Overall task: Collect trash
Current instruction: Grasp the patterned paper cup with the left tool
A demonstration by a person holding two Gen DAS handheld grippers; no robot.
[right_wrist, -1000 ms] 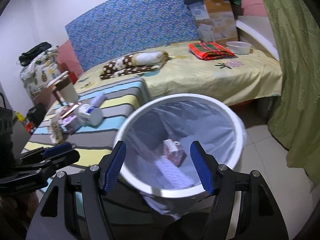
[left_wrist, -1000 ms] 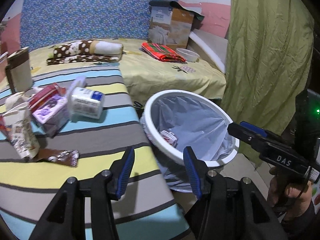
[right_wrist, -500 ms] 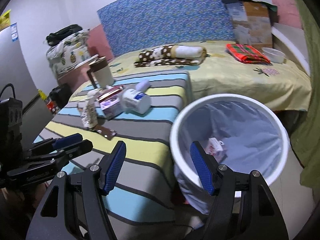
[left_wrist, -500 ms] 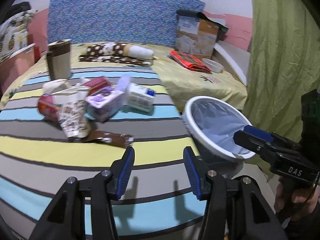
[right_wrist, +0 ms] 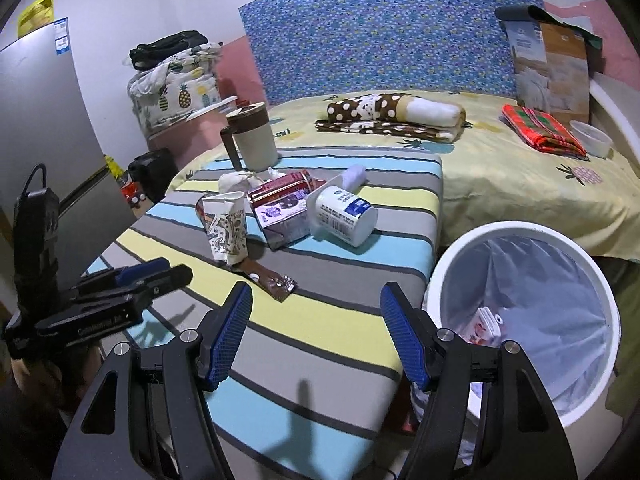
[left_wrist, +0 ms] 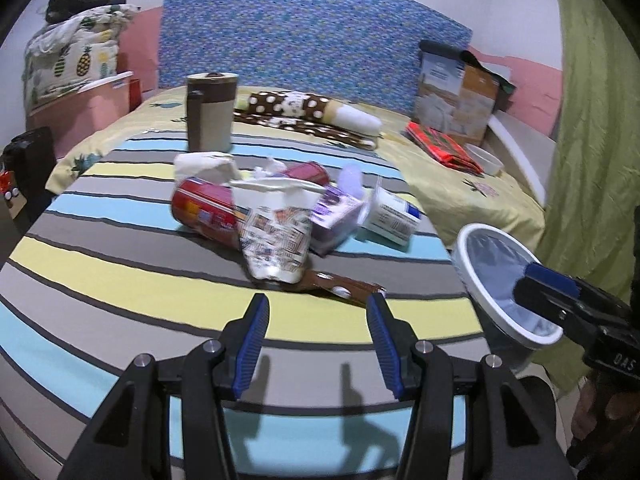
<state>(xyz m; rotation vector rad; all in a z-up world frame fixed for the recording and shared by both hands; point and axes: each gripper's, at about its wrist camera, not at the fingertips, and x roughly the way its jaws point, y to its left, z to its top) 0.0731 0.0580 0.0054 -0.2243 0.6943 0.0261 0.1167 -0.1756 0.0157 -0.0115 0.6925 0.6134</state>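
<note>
- Left wrist view: the left gripper [left_wrist: 316, 312] hangs over the striped cushion [left_wrist: 120, 280] with its blue-padded jaws spread apart and nothing between them.
- Just past its fingertips lies a brown wrapper [left_wrist: 340, 286], flat on the cushion near the edge that faces the bin.
- Touching the wrapper's far end stands a crumpled printed paper cup [left_wrist: 276, 236], tilted, with a red can [left_wrist: 206, 210] lying on its side against it.
- Beside those are a purple carton [left_wrist: 336, 216] and a white tub [left_wrist: 394, 216] tipped on its side, all bunched together around the middle of the cushion.
- Behind the pile, toward the cushion's far edge, a beige and brown mug [left_wrist: 210, 112] stands upright.
- Right wrist view: the right gripper [right_wrist: 316, 328] also has its jaws wide and empty, hovering over the near corner of the cushion by the bin.
- The white bin [right_wrist: 516, 236] with its pale liner sits on the floor just off the cushion's right edge, and one small carton [right_wrist: 484, 326] already lies inside it.
- Farther out, a yellow bedspread [right_wrist: 500, 184] carries a polka-dot rolled blanket [right_wrist: 384, 114], a red plaid cloth [right_wrist: 540, 128] and a small bowl [right_wrist: 592, 138].
- A blue patterned headboard [right_wrist: 380, 28] stands behind the bed.
</note>
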